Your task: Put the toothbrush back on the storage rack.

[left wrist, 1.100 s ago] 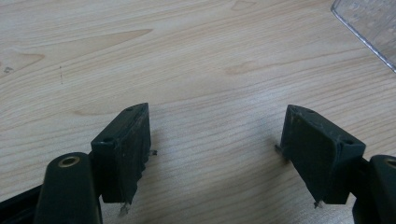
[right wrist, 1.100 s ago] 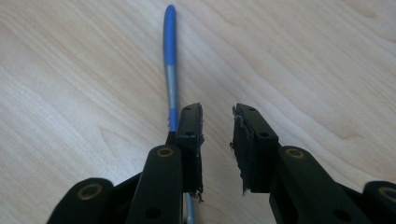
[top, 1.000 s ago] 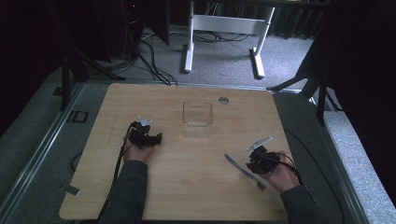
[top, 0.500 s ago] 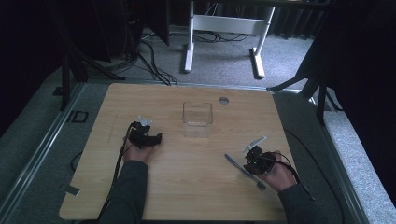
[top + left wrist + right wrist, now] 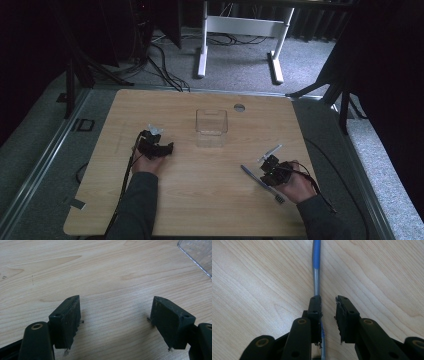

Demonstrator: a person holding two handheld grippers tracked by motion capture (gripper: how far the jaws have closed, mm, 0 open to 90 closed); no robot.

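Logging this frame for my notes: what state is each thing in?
Left claw: open, nothing between its jaws, low over the table.
Right claw: partly open, pen under one jaw, not clamped.
Pen: lying flat on the table.
Clear container: upright, looks empty.

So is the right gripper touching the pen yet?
Cannot tell. In the right gripper view the pen runs under one jaw of the right gripper, contact hidden.
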